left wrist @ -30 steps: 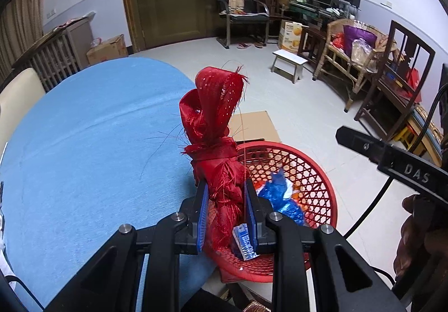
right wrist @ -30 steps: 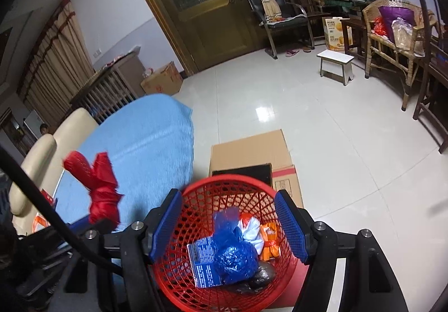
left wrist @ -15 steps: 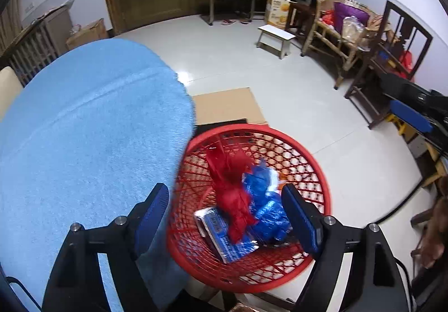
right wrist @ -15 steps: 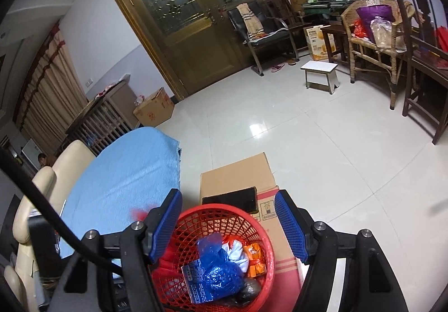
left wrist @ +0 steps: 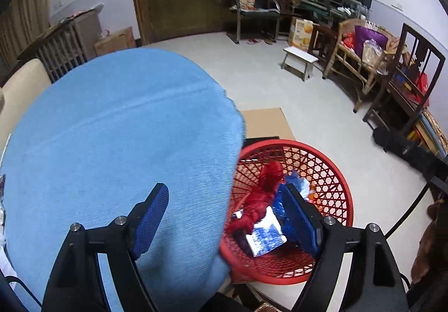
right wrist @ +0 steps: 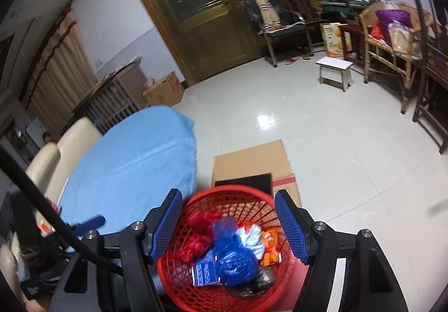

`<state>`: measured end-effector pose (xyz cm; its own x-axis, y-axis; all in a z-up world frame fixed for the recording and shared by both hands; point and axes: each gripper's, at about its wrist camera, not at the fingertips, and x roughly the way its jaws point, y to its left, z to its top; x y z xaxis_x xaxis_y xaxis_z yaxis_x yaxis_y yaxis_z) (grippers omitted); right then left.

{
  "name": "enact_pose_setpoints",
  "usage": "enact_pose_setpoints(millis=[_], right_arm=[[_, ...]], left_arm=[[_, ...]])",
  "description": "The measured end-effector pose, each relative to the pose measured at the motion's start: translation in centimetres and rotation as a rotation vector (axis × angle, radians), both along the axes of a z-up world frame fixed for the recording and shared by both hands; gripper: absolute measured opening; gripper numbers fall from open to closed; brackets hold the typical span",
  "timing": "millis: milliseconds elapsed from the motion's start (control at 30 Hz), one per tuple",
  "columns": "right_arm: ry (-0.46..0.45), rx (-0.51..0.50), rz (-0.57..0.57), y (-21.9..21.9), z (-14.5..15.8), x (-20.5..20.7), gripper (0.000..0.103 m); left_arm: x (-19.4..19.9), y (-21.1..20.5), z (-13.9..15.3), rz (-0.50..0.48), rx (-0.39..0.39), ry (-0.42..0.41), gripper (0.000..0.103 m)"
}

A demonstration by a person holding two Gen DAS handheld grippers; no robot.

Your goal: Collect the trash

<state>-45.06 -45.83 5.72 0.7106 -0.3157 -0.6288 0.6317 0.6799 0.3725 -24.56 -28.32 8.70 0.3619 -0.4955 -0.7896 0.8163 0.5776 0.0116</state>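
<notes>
Inside the red basket [left wrist: 333, 172]: red mesh bag [left wrist: 263, 194], blue wrappers [right wrist: 235, 258].

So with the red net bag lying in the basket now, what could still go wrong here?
1. The red mesh bag lies high on the heap, leaning toward the rim of the red basket, so it might spill out if bumped.
2. The basket sits close against the blue tablecloth; the open left gripper spans that edge and could catch the cloth or nudge the basket.
</notes>
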Motion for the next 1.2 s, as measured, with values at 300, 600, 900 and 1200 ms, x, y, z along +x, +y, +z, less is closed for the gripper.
enact_pose_setpoints(millis=[300, 600, 900, 1200], right_arm=[[0.069, -0.022, 0.025, 4.4, -1.8, 3.1, 0.074], [0.117, -0.046, 0.035, 8.7, -2.6, 5.1, 0.074], [0.179, -0.102, 0.051, 12.3, -3.1, 5.8, 0.081], [0.17, -0.133, 0.034, 13.4, -2.4, 5.2, 0.081]], left_arm=[[1.6, 4.3, 1.6, 0.069, -0.083, -0.009, 0.083], [3.7, 8.3, 1.2, 0.144, -0.133, 0.025, 0.085], [4.2, 10.3, 0.9, 0.166, -0.152, 0.011, 0.085], [3.1, 11.0, 1.5, 0.158, -0.144, -0.051, 0.085]])
